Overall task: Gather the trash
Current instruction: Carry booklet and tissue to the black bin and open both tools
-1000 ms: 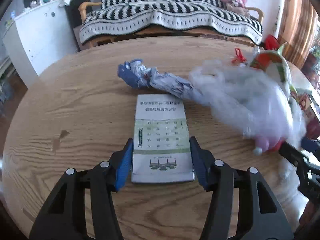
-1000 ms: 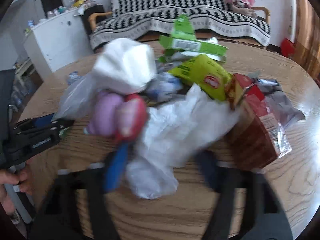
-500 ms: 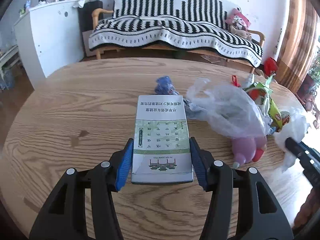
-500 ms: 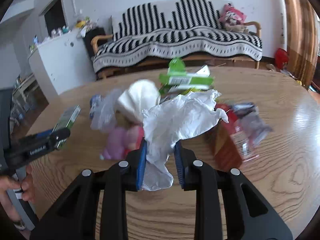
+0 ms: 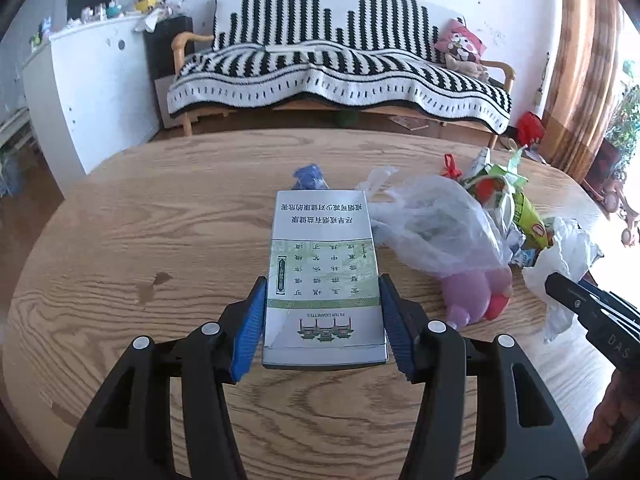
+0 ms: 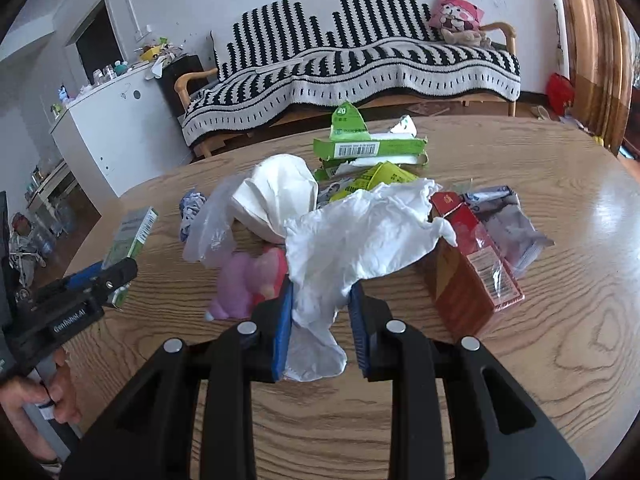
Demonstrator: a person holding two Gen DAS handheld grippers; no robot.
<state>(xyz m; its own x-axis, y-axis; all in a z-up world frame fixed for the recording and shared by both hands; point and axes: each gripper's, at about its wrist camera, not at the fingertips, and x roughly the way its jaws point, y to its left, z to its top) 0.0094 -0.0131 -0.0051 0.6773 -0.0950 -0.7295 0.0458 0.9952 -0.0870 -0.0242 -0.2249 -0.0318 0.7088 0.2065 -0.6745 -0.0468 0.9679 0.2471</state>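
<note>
My left gripper (image 5: 322,326) is shut on a white and green cigarette box (image 5: 322,276), lifted above the round wooden table (image 5: 140,220). In the right wrist view that box (image 6: 130,240) shows at the left in the left gripper (image 6: 116,276). My right gripper (image 6: 320,326) is shut on a crumpled white plastic bag (image 6: 360,236), raised off the table. On the table lie a clear bag (image 5: 436,232), a pink and red toy (image 6: 248,280), a white wad (image 6: 276,196), green cartons (image 6: 368,148), a yellow-green wrapper (image 6: 384,176) and a red-brown box (image 6: 468,264).
A crumpled blue and white wrapper (image 5: 308,174) lies beyond the cigarette box. A grey foil packet (image 6: 508,224) sits behind the red-brown box. A striped sofa (image 5: 340,68) and a white cabinet (image 5: 92,80) stand past the table's far edge. A person's hand (image 6: 36,396) holds the left gripper.
Both grippers rose from the table. The right jaws closed on the white plastic bag and lifted it from the pile. The cigarette box stayed in the left grip.
</note>
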